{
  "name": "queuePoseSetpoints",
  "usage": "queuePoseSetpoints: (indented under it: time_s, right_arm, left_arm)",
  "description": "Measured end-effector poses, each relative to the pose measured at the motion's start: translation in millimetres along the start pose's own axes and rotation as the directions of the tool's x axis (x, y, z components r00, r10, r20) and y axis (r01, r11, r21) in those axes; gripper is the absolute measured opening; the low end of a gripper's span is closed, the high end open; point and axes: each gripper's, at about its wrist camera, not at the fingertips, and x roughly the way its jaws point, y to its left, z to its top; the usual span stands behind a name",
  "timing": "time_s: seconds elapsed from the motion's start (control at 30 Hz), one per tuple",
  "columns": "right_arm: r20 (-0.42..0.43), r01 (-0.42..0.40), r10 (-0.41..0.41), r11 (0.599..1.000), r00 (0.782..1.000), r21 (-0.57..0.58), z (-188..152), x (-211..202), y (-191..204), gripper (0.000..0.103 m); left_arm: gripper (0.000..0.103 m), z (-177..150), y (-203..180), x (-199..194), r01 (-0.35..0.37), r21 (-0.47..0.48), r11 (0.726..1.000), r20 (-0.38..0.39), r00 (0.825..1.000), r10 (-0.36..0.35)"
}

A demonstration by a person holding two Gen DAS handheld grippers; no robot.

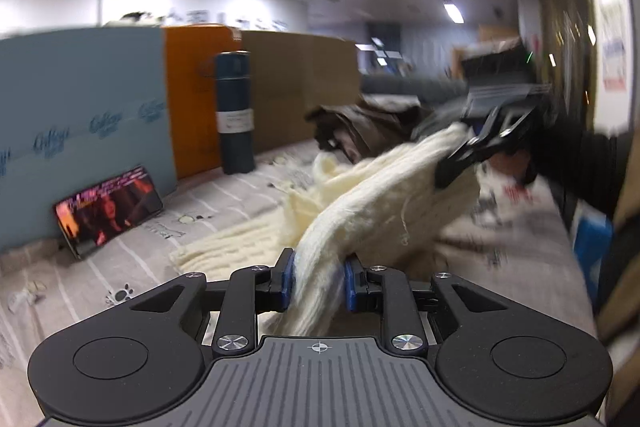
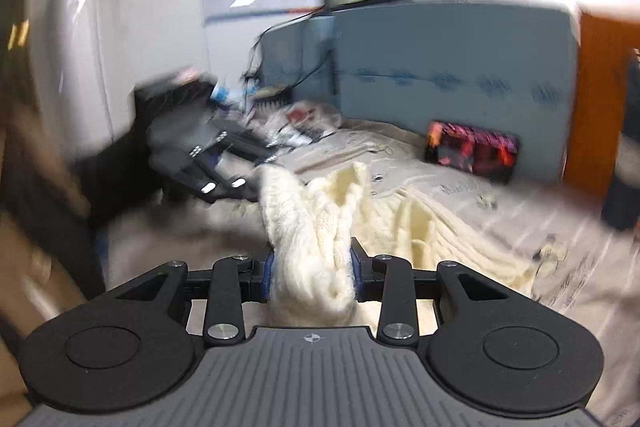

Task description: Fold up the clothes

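A cream knitted sweater (image 1: 360,203) is lifted off the patterned sheet (image 1: 120,259), stretched between both grippers. My left gripper (image 1: 318,279) is shut on one bunched edge of it, the knit squeezed between the blue pads. In the left wrist view the right gripper (image 1: 460,163) appears at the upper right, clamped on the far end of the same sweater. The right wrist view is blurred: my right gripper (image 2: 312,277) is shut on the thick cream sweater (image 2: 316,223), and the left gripper (image 2: 248,183) holds its other end at centre left. The sweater's remaining part drapes on the sheet (image 2: 460,227).
A dark teal bottle (image 1: 235,111) stands by blue, orange and brown panels (image 1: 80,107). A lit phone (image 1: 106,209) leans against the blue panel. Brown clothes (image 1: 368,127) lie heaped at the back. Clutter and cables (image 2: 280,107) fill the far corner. A dark sleeve (image 1: 596,171) is at right.
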Motion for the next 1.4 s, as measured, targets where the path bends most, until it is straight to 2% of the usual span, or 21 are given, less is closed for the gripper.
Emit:
queuePoseSetpoints:
  time_s: [0.1,0.17,0.27,0.37,0.43,0.47,0.5,0.53,0.57,0.63,0.67,0.73,0.77,0.8,0.87,0.93,1.03,1.13,1.23,1.33,1.4]
  right_arm:
    - [0.101,-0.014,-0.006,0.980,0.995,0.199,1.1,2.2,-43.7,0.032]
    - [0.143,0.006,-0.045,0.964,0.989,0.265,-2.3,3.4,-58.5,0.033]
    - [0.176,0.049,-0.109,0.946,0.978,0.319,-7.0,6.6,-73.9,0.033]
    - [0.191,0.124,-0.202,0.926,0.960,0.356,-13.5,5.5,-83.8,0.033]
    - [0.177,0.198,-0.277,0.910,0.944,0.365,-17.9,6.3,-85.5,0.040]
    - [0.170,0.235,-0.314,0.899,0.934,0.369,-20.3,6.1,-85.9,0.041]
    - [0.163,0.272,-0.351,0.887,0.922,0.372,-22.8,6.0,-86.2,0.048]
    - [0.157,0.306,-0.387,0.873,0.909,0.380,-24.7,4.8,-85.7,0.055]
    - [0.152,0.336,-0.421,0.856,0.894,0.393,-25.7,2.3,-83.9,0.058]
    - [0.160,0.338,-0.455,0.815,0.876,0.471,-30.5,-4.8,-80.3,0.070]
    - [0.166,0.324,-0.465,0.791,0.869,0.519,-33.4,-8.8,-78.5,0.072]
    - [0.178,0.291,-0.486,0.736,0.856,0.611,-39.3,-16.8,-74.9,0.079]
    - [0.178,0.280,-0.491,0.718,0.853,0.638,-41.7,-18.0,-73.7,0.079]
    - [0.169,0.279,-0.486,0.715,0.857,0.641,-43.2,-15.2,-73.2,0.079]
    - [0.141,0.294,-0.485,0.709,0.863,0.641,-45.5,-8.6,-72.6,0.079]
    - [0.085,0.347,-0.505,0.695,0.859,0.630,-46.5,1.3,-75.0,0.079]
    - [0.057,0.358,-0.510,0.675,0.859,0.645,-50.7,6.6,-81.3,0.082]
    - [0.054,0.350,-0.507,0.664,0.860,0.661,-54.4,6.9,-84.6,0.083]
    - [0.056,0.340,-0.503,0.657,0.862,0.673,-56.9,6.7,-85.9,0.085]
    - [0.075,0.304,-0.487,0.649,0.870,0.697,-58.7,2.8,-87.6,0.089]
    - [0.087,0.279,-0.476,0.643,0.875,0.713,-60.0,-0.2,-89.0,0.091]
  left_arm:
    - [0.024,7.0,18.5,11.1,-0.010,-0.107,0.994,0.054,0.998,0.016]
    - [0.024,14.1,29.8,22.8,-0.029,-0.164,0.986,0.072,0.997,0.041]
    - [0.027,23.1,46.8,43.0,-0.071,-0.232,0.970,0.063,0.994,0.088]
    - [0.028,25.8,58.0,64.3,-0.116,-0.276,0.954,0.043,0.990,0.133]
    - [0.036,25.5,59.6,78.6,-0.166,-0.279,0.946,0.022,0.984,0.179]
    - [0.050,24.6,59.4,82.1,-0.214,-0.286,0.934,0.014,0.974,0.227]
    - [0.063,23.7,59.0,85.5,-0.262,-0.294,0.919,0.006,0.961,0.276]
    - [0.065,23.9,55.9,84.8,-0.285,-0.287,0.915,0.003,0.955,0.298]
    - [0.067,24.2,52.6,83.9,-0.306,-0.279,0.910,0.001,0.948,0.319]
    - [0.085,24.6,46.1,82.2,-0.348,-0.263,0.900,-0.003,0.933,0.360]
    - [0.097,24.9,42.9,81.3,-0.369,-0.255,0.894,-0.005,0.925,0.380]
    - [0.101,25.3,36.3,79.5,-0.410,-0.239,0.880,-0.008,0.907,0.420]
    - [0.101,25.6,33.1,78.7,-0.430,-0.231,0.873,-0.009,0.898,0.440]
    - [0.101,25.8,29.8,77.8,-0.450,-0.223,0.865,-0.010,0.888,0.459]
    - [0.102,18.4,32.2,97.9,-0.510,-0.179,0.842,-0.091,0.860,0.502]
    - [0.103,13.8,38.9,112.5,-0.549,-0.158,0.821,-0.186,0.833,0.521]
    - [0.103,13.6,48.0,117.7,-0.557,-0.186,0.809,-0.232,0.825,0.515]
    - [0.103,13.1,46.1,119.8,-0.569,-0.171,0.804,-0.243,0.815,0.525]
    - [0.103,13.3,48.2,112.9,-0.558,-0.215,0.801,-0.231,0.826,0.514]
    - [0.103,19.2,54.0,93.7,-0.531,-0.384,0.755,-0.224,0.847,0.482]
    - [0.103,22.4,56.5,75.9,-0.495,-0.505,0.707,-0.206,0.865,0.458]
